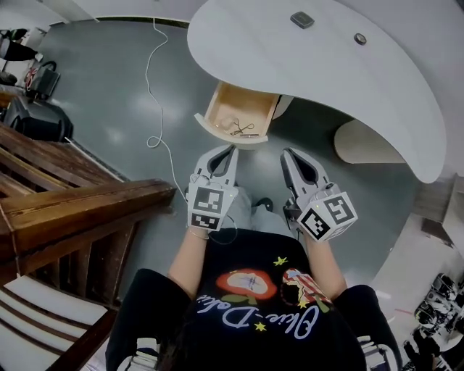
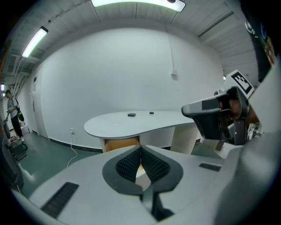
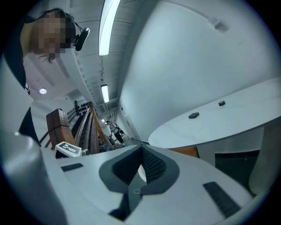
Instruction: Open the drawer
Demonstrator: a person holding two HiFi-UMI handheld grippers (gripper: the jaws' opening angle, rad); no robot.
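Observation:
The wooden drawer (image 1: 239, 114) stands pulled out from under the curved white desk (image 1: 348, 65), with a small wiry object (image 1: 243, 130) lying inside it. Both grippers hang in front of the person's chest, short of the drawer and touching nothing. My left gripper (image 1: 230, 149) is shut and empty; in its own view its pads (image 2: 131, 165) meet, with the drawer (image 2: 120, 143) beyond them. My right gripper (image 1: 288, 153) is also shut and empty, its pads (image 3: 151, 165) together below the desk edge (image 3: 210, 121). The right gripper (image 2: 219, 118) also shows in the left gripper view.
Two small dark items (image 1: 302, 19) (image 1: 360, 38) lie on the desk top. A wooden bench (image 1: 72, 206) stands at the left. A white cable (image 1: 154, 109) trails over the grey floor. A person (image 2: 12, 116) stands far off by the wall.

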